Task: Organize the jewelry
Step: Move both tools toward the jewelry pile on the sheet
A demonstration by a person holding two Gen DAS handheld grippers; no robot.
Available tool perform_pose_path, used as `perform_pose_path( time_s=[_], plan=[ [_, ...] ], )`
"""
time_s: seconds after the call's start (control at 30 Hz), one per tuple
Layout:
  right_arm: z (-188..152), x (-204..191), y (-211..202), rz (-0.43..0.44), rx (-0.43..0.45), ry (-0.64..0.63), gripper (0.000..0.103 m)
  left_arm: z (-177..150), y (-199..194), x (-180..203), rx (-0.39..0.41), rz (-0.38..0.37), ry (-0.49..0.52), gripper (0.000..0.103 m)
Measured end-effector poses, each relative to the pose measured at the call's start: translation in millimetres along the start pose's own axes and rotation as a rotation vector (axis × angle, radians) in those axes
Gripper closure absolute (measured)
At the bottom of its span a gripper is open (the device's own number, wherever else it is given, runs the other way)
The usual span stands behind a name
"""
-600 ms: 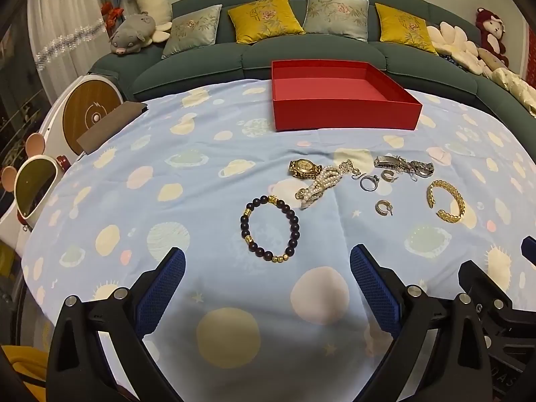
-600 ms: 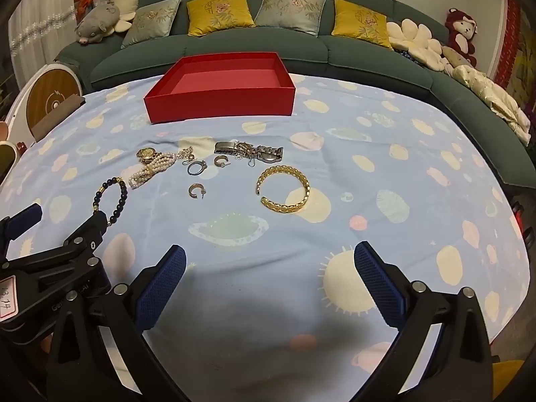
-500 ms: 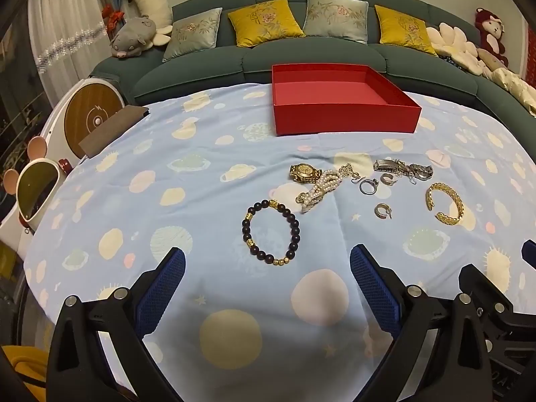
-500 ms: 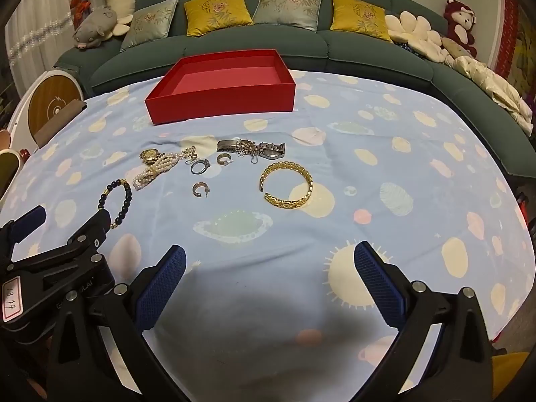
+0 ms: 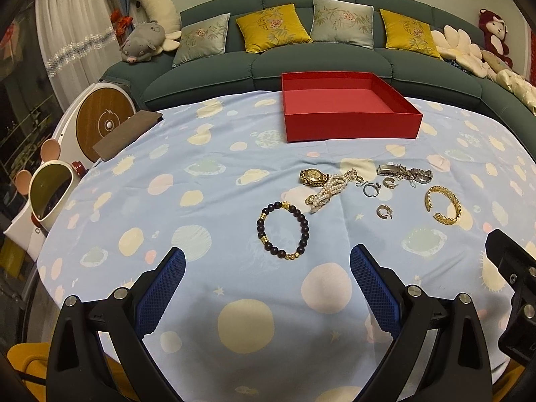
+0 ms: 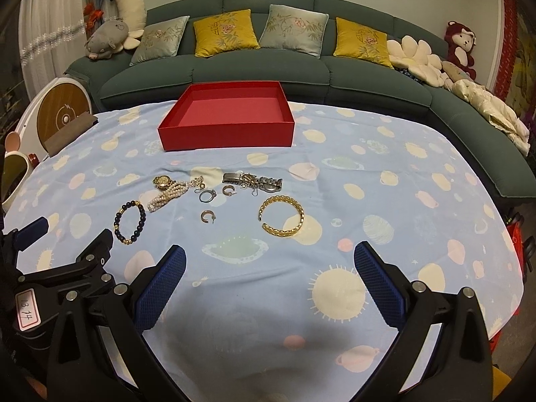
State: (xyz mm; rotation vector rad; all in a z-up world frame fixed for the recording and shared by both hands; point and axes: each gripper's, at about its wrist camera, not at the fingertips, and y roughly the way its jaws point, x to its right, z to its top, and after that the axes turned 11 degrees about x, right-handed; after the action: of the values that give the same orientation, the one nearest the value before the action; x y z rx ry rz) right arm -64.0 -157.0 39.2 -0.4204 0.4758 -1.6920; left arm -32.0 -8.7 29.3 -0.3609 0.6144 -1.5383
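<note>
An empty red box [image 5: 348,114] [image 6: 227,124] stands at the far side of the table. Jewelry lies loose before it: a dark bead bracelet [image 5: 283,229] [image 6: 130,221], a pearl strand [image 5: 326,192] [image 6: 167,196], a gold watch [image 5: 313,177] [image 6: 163,181], a silver watch [image 5: 403,171] [image 6: 253,181], a gold cuff bangle [image 5: 443,203] [image 6: 281,216], rings and small hoop earrings [image 5: 383,211] [image 6: 207,216]. My left gripper [image 5: 266,288] is open and empty, just short of the bead bracelet. My right gripper [image 6: 269,286] is open and empty, short of the gold bangle.
A blue cloth with planet prints [image 5: 207,181] covers the round table. A green sofa with cushions [image 5: 301,26] curves behind it. A white machine with a wooden disc [image 5: 100,120] stands at the table's left edge.
Both grippers have tilted or drawn back slightly, so the table and jewelry sit a little lower in both views. Nothing on the table has moved.
</note>
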Motion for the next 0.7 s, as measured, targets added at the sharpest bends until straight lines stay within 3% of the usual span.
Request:
perform_pose_path(
  time_s=[0.17,0.4,0.7],
  plan=[
    [-7,2,12,0.005,0.008,0.026,0.005,-6,12,-2,-0.016,-0.019,-0.014,0.007],
    [-25,2,35,-0.011,-0.072,0.024,0.005,-11,18,-4,0.022,0.017,0.015,0.007],
    [-13,10,20,-0.025,-0.083,0.036,0.005,-1,6,5,0.018,0.004,0.012,0.007]
  ],
)
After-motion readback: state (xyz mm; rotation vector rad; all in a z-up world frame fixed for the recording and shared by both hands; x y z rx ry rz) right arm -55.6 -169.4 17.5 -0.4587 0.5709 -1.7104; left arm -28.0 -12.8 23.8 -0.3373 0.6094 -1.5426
